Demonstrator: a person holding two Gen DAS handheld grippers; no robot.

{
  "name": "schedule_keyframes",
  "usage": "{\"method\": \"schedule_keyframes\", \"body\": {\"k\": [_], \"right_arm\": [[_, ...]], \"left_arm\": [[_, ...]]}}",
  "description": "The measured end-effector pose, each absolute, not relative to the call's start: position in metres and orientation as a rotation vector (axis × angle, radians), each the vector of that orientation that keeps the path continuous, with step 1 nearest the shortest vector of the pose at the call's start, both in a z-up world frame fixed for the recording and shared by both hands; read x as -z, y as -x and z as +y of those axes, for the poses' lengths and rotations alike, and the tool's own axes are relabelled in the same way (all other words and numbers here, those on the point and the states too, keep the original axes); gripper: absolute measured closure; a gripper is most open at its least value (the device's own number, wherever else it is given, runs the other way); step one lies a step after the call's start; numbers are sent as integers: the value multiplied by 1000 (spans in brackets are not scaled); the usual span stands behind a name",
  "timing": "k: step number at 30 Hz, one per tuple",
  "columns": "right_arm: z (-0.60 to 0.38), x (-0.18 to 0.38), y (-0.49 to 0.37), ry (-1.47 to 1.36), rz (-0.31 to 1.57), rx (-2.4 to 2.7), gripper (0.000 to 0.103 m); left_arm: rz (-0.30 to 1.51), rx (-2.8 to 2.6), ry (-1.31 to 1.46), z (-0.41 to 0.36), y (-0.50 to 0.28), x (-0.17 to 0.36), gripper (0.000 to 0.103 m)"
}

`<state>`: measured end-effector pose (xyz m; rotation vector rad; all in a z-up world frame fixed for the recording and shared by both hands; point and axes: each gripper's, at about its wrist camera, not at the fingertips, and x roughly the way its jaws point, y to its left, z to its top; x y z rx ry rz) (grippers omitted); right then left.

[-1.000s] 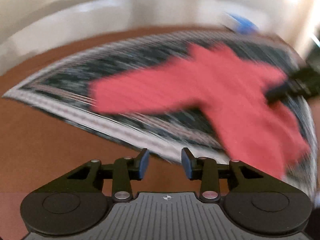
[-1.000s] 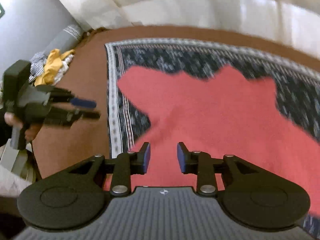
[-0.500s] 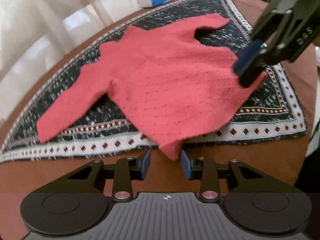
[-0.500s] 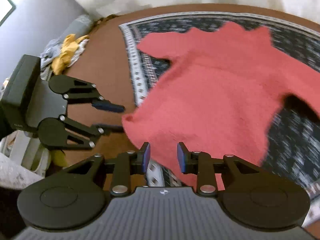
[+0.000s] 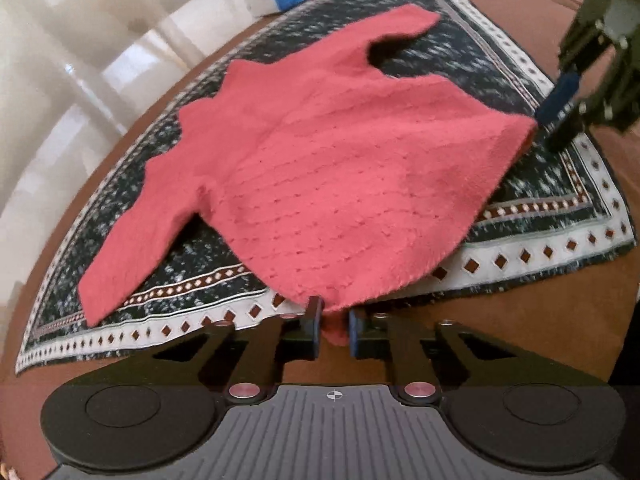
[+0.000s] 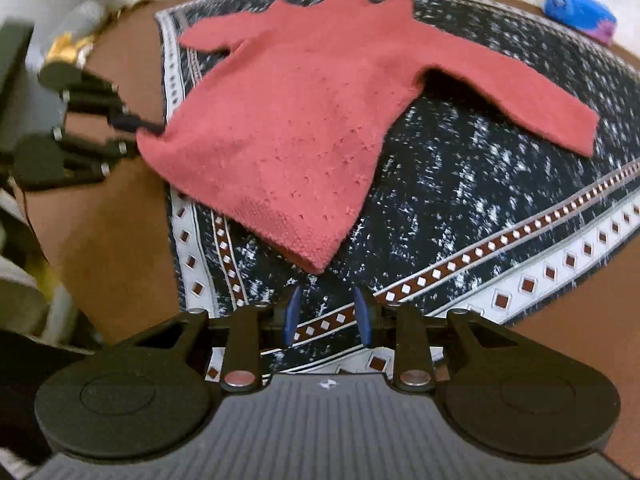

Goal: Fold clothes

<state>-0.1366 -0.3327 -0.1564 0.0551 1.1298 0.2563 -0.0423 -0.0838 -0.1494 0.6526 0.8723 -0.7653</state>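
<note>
A red knitted sweater (image 5: 340, 184) lies spread on a dark patterned cloth (image 5: 520, 256), sleeves out to both sides. My left gripper (image 5: 334, 326) is shut on one bottom hem corner, and red knit shows between its blue pads. In the right wrist view the same sweater (image 6: 304, 120) has that corner lifted at the left gripper (image 6: 132, 132). My right gripper (image 6: 326, 316) stands open just short of the other hem corner (image 6: 316, 266), with nothing between its fingers. From the left wrist view the right gripper (image 5: 560, 116) sits beside that corner.
The patterned cloth (image 6: 480, 200) covers a brown table (image 5: 520, 340). A blue and white tissue pack (image 6: 576, 12) lies at the far edge. Yellow and striped clothes (image 6: 68, 46) are piled beyond the table's left end. White curtains hang behind.
My left gripper has closed on the sweater's hem corner. The right gripper has drawn back, so the other hem corner now lies just ahead of its open fingers.
</note>
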Motion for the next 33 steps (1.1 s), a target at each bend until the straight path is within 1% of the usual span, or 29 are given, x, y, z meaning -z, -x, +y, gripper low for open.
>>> {"method": "schedule_keyframes", "body": {"k": [3,4,5,9,11,12,15,18,21,22,23,24,25,26,28,33], "right_arm": [[-330,158,127,-49,1088,-263,71],[-332,158,123,-73,1084,-264,80],[-334,158,119,-96,1080,-264,99],[-356,133,119,-280,1008,-284,99],[-363,121,123,-321,986,-296,99],[-366,120,124,-330,989,-299,99],[-370,125,127,-333,1026,-304,99],[-362,143,128,-293,1090,-301,98],[-359,158,129,-301,1125,-289,98],[-359,160,130,-305,1128,-284,95],[-359,162,132,-309,1131,-280,94],[-359,163,134,-310,1133,-279,94],[-359,163,136,-309,1133,-281,92],[-359,164,138,-310,1134,-281,87],[-359,167,140,-318,1137,-276,82],[-351,167,132,-324,1112,-280,82]], "left_arm": [[878,736,-627,-85,42,145,99],[880,726,-618,-85,41,144,99],[896,703,-579,-83,40,138,99],[939,657,-442,-71,38,119,99],[976,643,-394,-67,37,122,99],[995,636,-371,-66,36,124,98],[1061,611,-367,-63,37,140,85],[1117,600,-396,-60,43,159,84],[1137,596,-379,-54,50,165,72],[1137,596,-364,-52,52,164,71],[1124,594,-337,-49,53,161,68],[1109,588,-312,-47,54,157,55],[1085,575,-302,-46,54,155,43],[1057,574,-336,-50,55,155,42],[998,575,-414,-60,57,156,42],[948,626,-561,-83,54,170,45]]}}
